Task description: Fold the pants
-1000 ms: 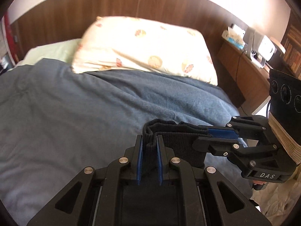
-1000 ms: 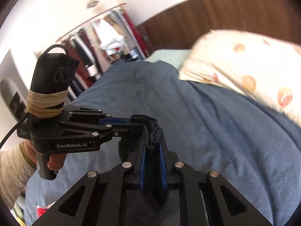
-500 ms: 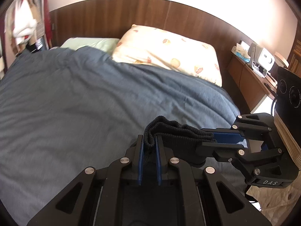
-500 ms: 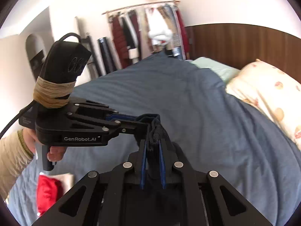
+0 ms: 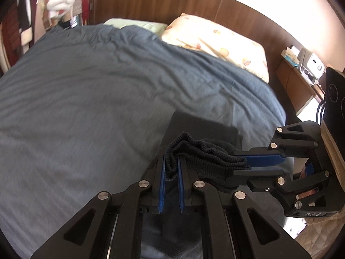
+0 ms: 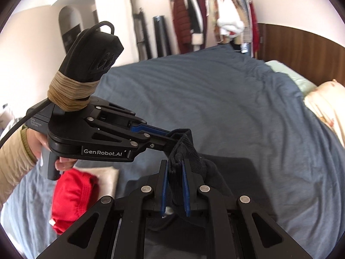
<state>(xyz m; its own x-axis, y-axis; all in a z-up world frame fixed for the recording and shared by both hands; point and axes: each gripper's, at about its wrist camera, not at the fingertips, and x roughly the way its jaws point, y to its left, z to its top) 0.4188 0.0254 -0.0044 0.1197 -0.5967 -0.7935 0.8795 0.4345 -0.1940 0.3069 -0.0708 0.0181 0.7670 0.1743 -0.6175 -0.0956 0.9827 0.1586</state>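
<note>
A blue blanket (image 5: 97,99) fills the frame, and low in the center dark pants (image 5: 202,129) hang over it. Left gripper (image 5: 171,172) and right gripper (image 6: 175,177) both pinch the ribbed waistband (image 5: 207,157), jaws narrow on cloth.

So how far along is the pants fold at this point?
Midway. Both tongs, left and right, are shut on the ribbed waistband of the dark pants, bunched together and held above the blue duvet. A flat dark part of the pants already lies on the bed. Left: lay the waistband down and finish the folds.
</note>
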